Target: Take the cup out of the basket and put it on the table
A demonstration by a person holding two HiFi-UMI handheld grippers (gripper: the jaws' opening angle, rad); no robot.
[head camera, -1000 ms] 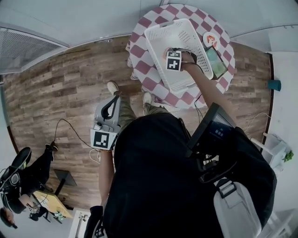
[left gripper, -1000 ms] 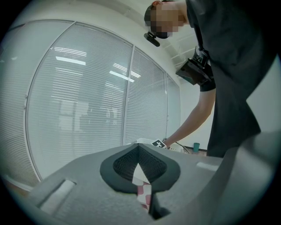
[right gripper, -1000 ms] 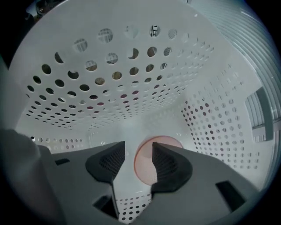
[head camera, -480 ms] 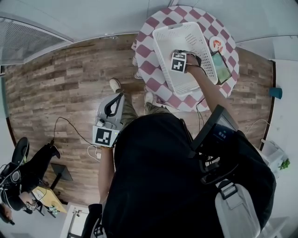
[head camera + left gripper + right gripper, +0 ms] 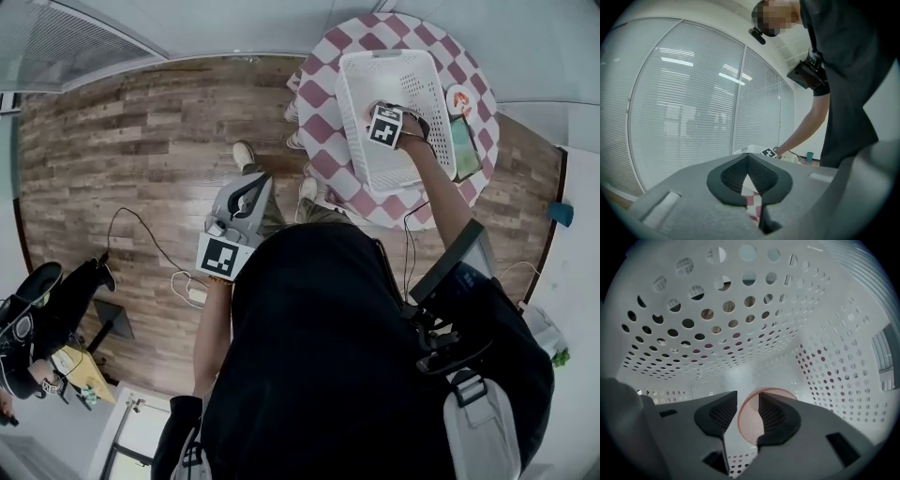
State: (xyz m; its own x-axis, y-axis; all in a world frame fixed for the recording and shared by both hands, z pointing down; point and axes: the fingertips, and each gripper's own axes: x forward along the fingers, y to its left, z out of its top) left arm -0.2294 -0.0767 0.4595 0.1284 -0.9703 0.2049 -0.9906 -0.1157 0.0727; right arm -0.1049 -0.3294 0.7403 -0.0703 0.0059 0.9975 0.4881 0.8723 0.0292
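While the cup [image 5: 749, 427] sits on the basket [image 5: 375, 75] floor, right gripper [image 5: 747, 411] jaws have just been closing astride its rim, no pinch yet; left gripper [image 5: 749, 176] jaws together. Next: clamp, lift to table [image 5: 323, 98]

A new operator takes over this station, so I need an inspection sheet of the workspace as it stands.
Surface: round table with a pink-and-white check cloth.
Job's things: white perforated basket on the table; pinkish cup inside it, not yet lifted.
Clutter: flat screen device and small round red-and-white item beside the basket.
Grippers: right gripper down in the basket, jaws just closing astride the cup's wall, not yet pressing; left gripper shut, empty, held off the table.
Cables: cable looped on the floor.
Surroundings: wood floor; another person at lower left.
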